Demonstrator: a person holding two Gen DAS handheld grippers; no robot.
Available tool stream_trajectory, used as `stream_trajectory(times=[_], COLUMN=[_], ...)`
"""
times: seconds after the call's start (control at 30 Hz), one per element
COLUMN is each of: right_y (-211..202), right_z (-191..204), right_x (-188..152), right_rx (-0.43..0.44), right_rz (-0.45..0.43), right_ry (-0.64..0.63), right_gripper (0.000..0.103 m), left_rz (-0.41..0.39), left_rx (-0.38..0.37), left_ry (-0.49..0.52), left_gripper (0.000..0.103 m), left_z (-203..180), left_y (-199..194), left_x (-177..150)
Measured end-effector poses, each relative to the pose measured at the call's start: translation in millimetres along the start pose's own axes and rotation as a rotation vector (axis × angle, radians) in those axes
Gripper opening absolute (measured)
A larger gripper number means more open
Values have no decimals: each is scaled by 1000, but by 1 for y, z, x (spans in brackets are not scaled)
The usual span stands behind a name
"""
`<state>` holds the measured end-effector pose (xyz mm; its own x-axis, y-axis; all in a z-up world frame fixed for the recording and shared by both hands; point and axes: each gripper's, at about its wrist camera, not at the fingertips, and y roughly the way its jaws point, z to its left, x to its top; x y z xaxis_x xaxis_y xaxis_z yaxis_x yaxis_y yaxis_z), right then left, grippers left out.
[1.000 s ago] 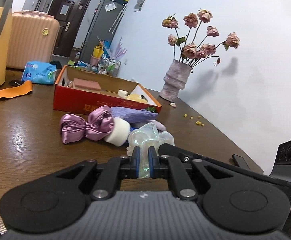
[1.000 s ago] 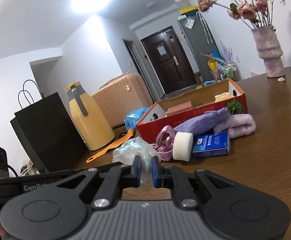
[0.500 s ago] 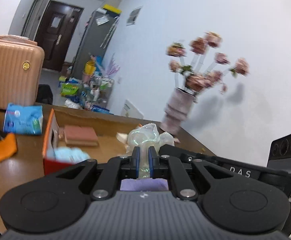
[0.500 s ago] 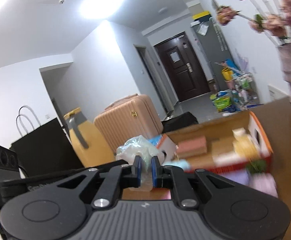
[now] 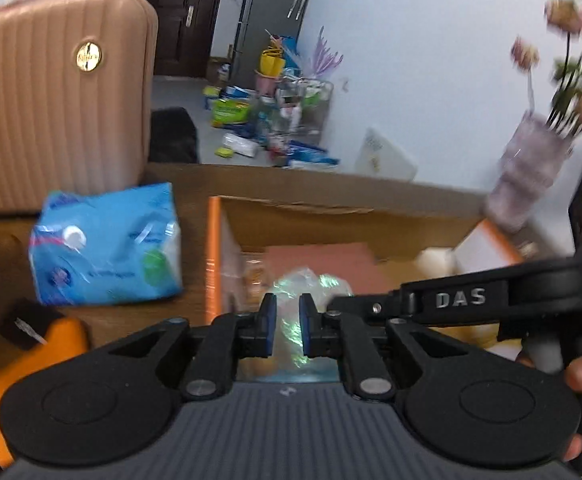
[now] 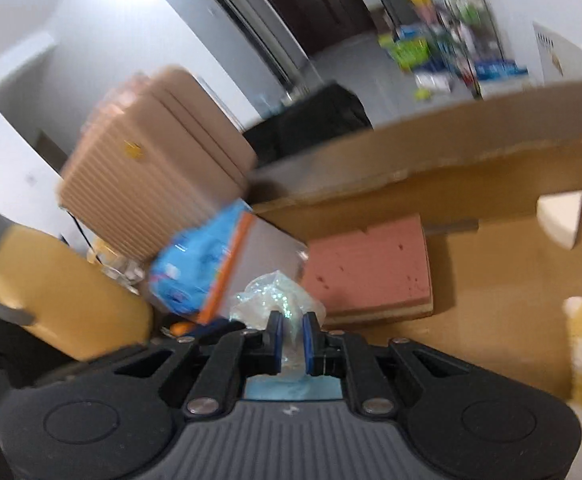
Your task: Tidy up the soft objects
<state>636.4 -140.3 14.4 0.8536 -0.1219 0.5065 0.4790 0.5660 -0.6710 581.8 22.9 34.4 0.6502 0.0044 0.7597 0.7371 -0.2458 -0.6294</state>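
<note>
L gripper (image 5: pixel 288 322) + R gripper (image 6: pixel 291 336) both clamping crinkly plastic bag (image 5: pixel 311 292), over box (image 6: pixel 491 168)

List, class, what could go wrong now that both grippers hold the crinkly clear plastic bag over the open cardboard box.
1. Both the left gripper and right gripper pinch one crinkly clear plastic bag; pulling apart may tear it.
2. Released here, it could land on the pink sponge block instead of the open cardboard box's bare floor.
</note>
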Motion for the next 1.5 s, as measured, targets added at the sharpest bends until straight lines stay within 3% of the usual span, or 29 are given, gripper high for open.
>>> stream_trajectory(times=[0.17,0.3,0.47,0.57,0.63,0.77,0.83,0.93,1.07,1.27,1.5], right_y=[25,18,-36,-83,-118,-180,-208,-242,-265,-292,-313], right_z=[3,1,3,10,13,15,11,3,-6,-10,4], right_x=[-1,-2,-3,-4,-8,-22,-33,-56,-84,-123,-207], right_rx=[-23,-22,-32,-109,-173,-292,-327,-368,-376,-387,-372], right_rz=[51,56,-43,-116,-172,-277,-337,-450,-549,-593,-650], right_ry=[7,31,-3,-90,-153,-271,-301,-326,-313,-303,-355], right_gripper=[16,28,37,43,53,59,68,79,82,83,86], left_rz=[-12,-16,-58,-102,-128,-189,-221,-273,-335,-408,-478], left_rx=[17,27,34,42,50,86,98,101,113,135,125], left_ry=[25,15,44,68,89,107,112,109,115,127,140], left_gripper=[13,18,34,46,52,69,82,86,91,96,102], left_z=[3,4,-8,-19,-27,-44,-51,-62,-74,-86,-100], left_y=[3,-3,-33,-62,-81,-119,-135,-155,-178,-219,-276], left_x=[-7,-8,0,5,7,3,-4,-16,-31,-54,-124])
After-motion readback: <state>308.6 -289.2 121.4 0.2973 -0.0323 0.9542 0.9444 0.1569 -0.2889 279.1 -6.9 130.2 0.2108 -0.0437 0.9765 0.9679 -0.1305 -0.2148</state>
